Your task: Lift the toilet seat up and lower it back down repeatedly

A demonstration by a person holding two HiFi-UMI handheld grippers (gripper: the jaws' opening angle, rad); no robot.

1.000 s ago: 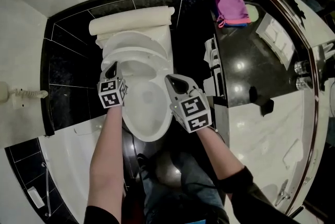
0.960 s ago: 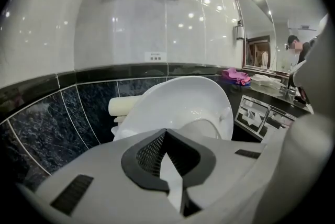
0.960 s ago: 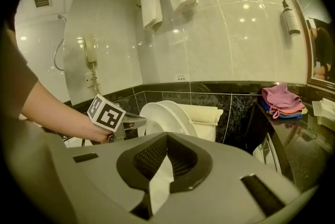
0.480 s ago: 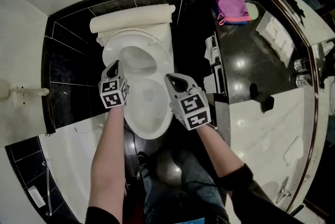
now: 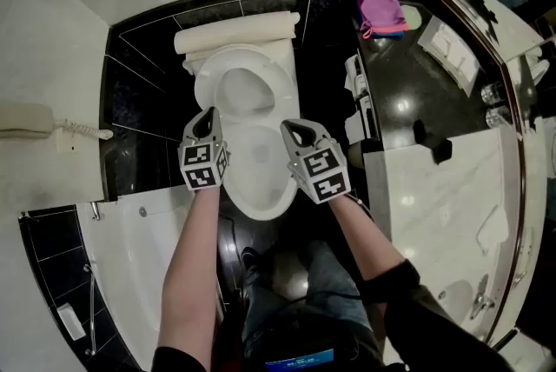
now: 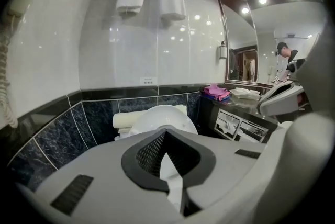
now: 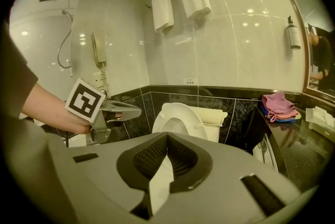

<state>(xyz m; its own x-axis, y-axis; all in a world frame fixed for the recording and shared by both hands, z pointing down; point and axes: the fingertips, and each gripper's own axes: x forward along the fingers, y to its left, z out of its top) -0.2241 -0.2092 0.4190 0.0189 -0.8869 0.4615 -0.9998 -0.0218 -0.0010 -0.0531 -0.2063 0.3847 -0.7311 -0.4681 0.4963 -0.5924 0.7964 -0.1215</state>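
The white toilet [image 5: 258, 173] stands against the black tiled wall, its seat [image 5: 245, 90] raised and leaning back toward the cistern [image 5: 236, 36]. The seat shows as an upright white oval in the left gripper view [image 6: 163, 117] and in the right gripper view [image 7: 180, 117]. My left gripper [image 5: 208, 118] hovers at the bowl's left side and my right gripper [image 5: 291, 133] at its right side. Both are shut, hold nothing and do not touch the seat. From their own cameras, the left gripper [image 6: 164, 132] and right gripper [image 7: 167, 137] point at the seat from a short distance.
A black counter [image 5: 408, 114] at the right carries a pink cloth [image 5: 380, 11] and folded white items. A wall phone [image 5: 30, 120] hangs at the left above the white tub rim [image 5: 130, 231]. Two towels [image 7: 180, 0] hang on a rail above the toilet. The person's legs are just before the bowl.
The seat has swung further back toward the cistern. Both grippers stay beside the bowl, and the head view has shifted so the toilet sits further right.
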